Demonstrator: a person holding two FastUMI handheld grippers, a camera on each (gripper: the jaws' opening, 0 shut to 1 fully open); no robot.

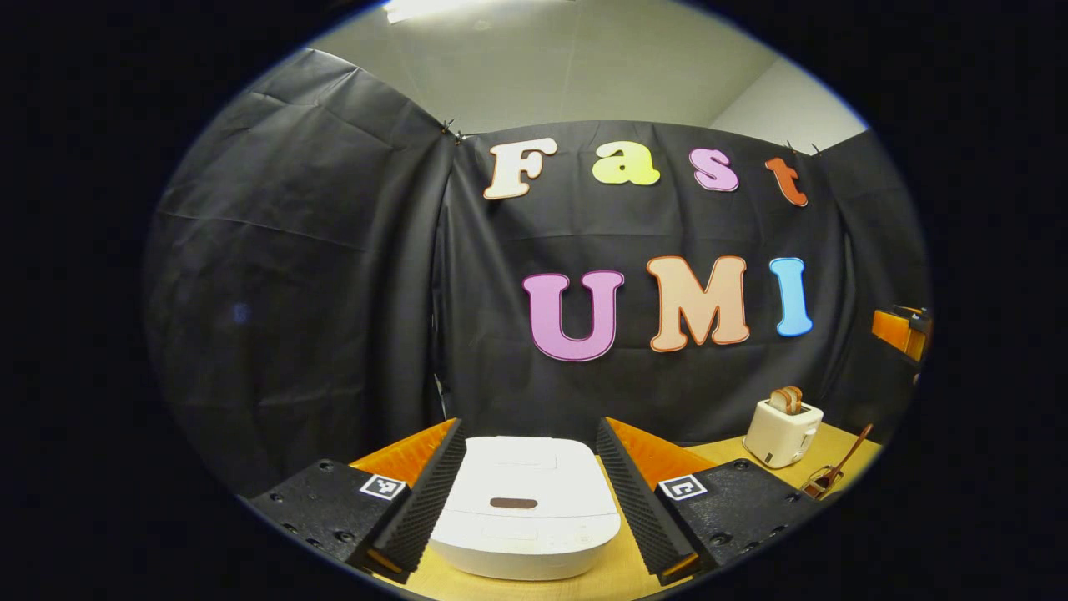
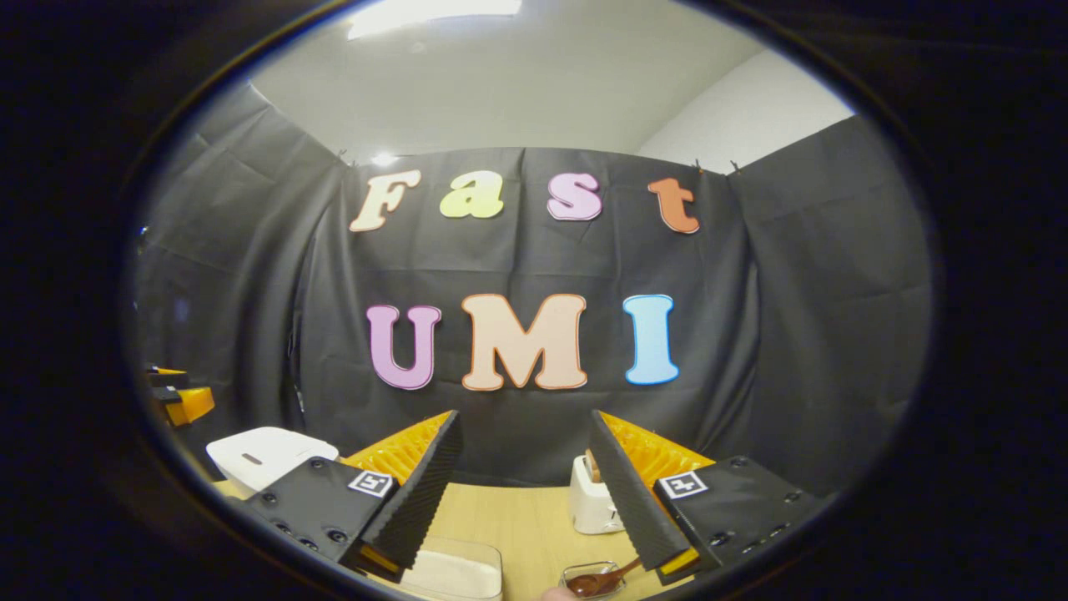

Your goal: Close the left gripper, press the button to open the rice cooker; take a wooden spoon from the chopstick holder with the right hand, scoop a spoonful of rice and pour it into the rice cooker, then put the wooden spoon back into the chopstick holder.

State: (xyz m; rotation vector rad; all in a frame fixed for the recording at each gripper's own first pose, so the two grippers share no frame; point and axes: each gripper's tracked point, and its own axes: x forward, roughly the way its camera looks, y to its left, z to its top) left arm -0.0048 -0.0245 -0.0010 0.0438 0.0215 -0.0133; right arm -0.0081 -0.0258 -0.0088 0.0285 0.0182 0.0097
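Left claw [image 1: 527, 492]: your fingers stood apart, with nothing between them, hovering over the near edge of the tabletop [image 1: 609, 576] and aimed at the cooker [image 1: 524, 517].
Right claw [image 2: 521, 492]: you held it spread too, empty, above the tabletop's middle.
Cooker: it sat white and lid-down right ahead of your left claw, framed between the fingers; in the right gripper view it lay well off to the left [image 2: 267, 455].
Button: the dark oval [image 1: 513, 502] on the lid looked like the release, though I could not be sure.
Step in hand: you had yet to bring the left fingers together; the lid was down, so the task looked barely begun.
How to do it well: you wanted the fingers fully together first, so one blunt tip met the button, not two prongs straddling it. You needed to come down squarely on the oval and press straight, since a slanted push could shove the cooker back.
Spoon [image 2: 613, 576]: it lay in the holder [image 2: 594, 578] just below your right claw.
Rice: the clear tub [image 2: 455, 572] near the right claw's left finger likely held it.
Toaster [image 1: 782, 431]: it stood at the back, apart from your path.
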